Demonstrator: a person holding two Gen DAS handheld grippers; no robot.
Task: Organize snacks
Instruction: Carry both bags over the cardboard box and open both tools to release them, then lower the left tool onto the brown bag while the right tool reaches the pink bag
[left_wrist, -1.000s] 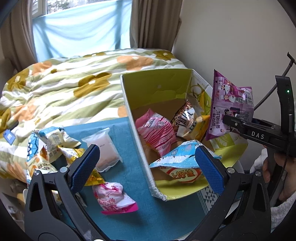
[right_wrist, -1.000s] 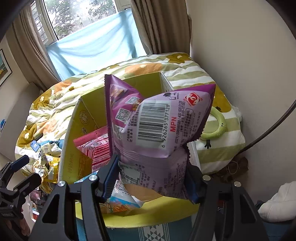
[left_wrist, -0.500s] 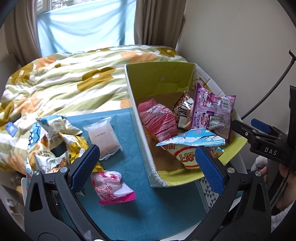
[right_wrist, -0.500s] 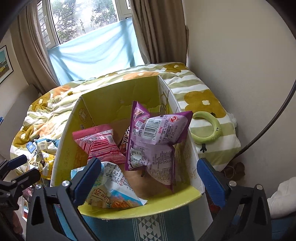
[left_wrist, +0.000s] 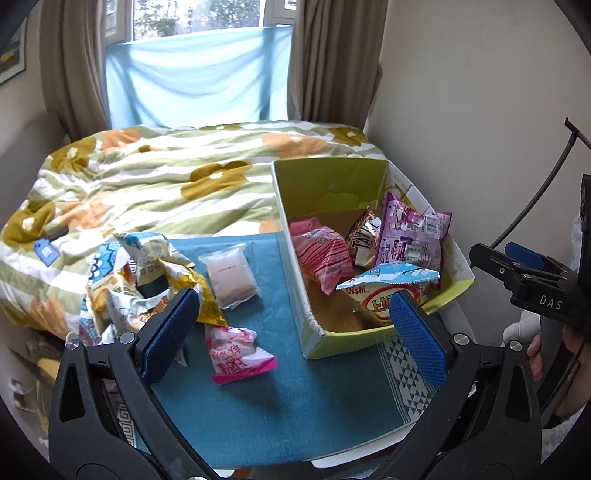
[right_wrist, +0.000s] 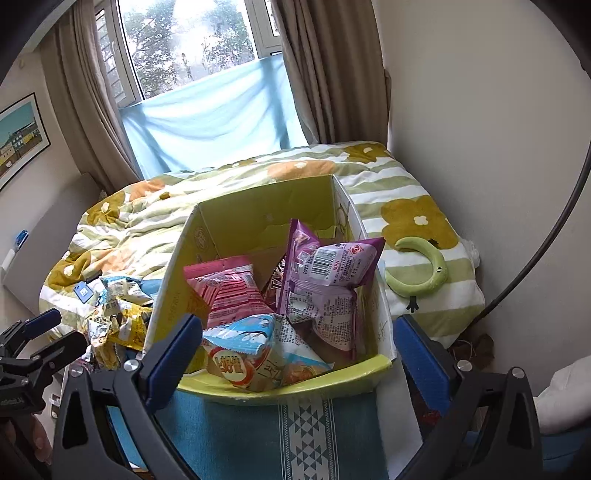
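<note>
While both empty, the left tool (left_wrist: 293, 325) and right tool (right_wrist: 297, 354) gape wide.

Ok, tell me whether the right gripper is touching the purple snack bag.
Apart. The right wrist view shows the right gripper wide open near the box's front edge, with the purple snack bag lying inside the box beyond both fingers.

The right gripper (right_wrist: 295, 354) was held wide apart, nothing between its blue pads (right_wrist: 173, 354). Beyond it, a purple packet (right_wrist: 325, 284), a pink packet (right_wrist: 229, 291) and a blue Oishi bag (right_wrist: 255, 354) were seen inside the yellow-green box (right_wrist: 258, 218) on the teal cloth (right_wrist: 236, 435).
</note>
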